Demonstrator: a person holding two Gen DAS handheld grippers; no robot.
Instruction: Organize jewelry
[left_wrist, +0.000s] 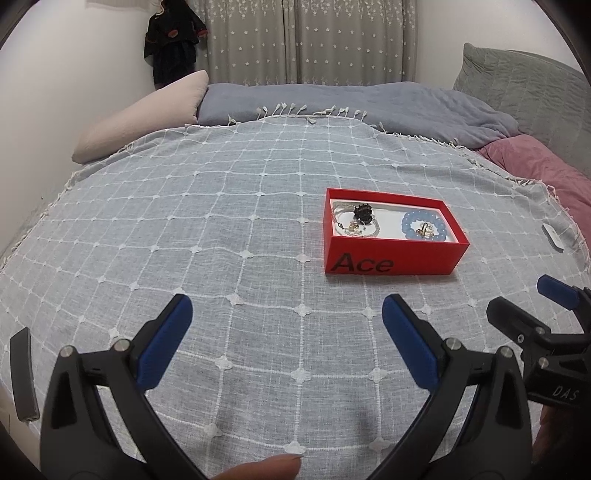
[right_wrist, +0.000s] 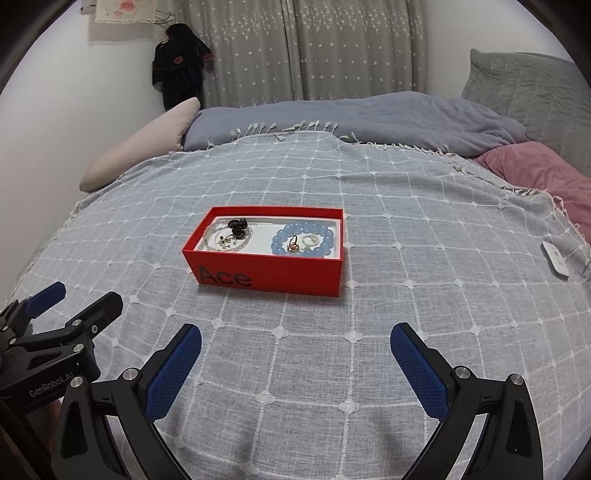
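Red box (right_wrist: 266, 275), rigid, rectangular, lidless, white-lined: inside lie a blue bead bracelet (right_wrist: 303, 238), a pale bead strand (right_wrist: 227, 243) and a dark clip (right_wrist: 238, 226). It sits ahead of my right claw (right_wrist: 295, 341) and ahead-right of my left claw (left_wrist: 287, 312); both gape, empty. Beneath: grey gridded throw (right_wrist: 406, 332) on a bed; starred curtain (right_wrist: 314, 48) behind.
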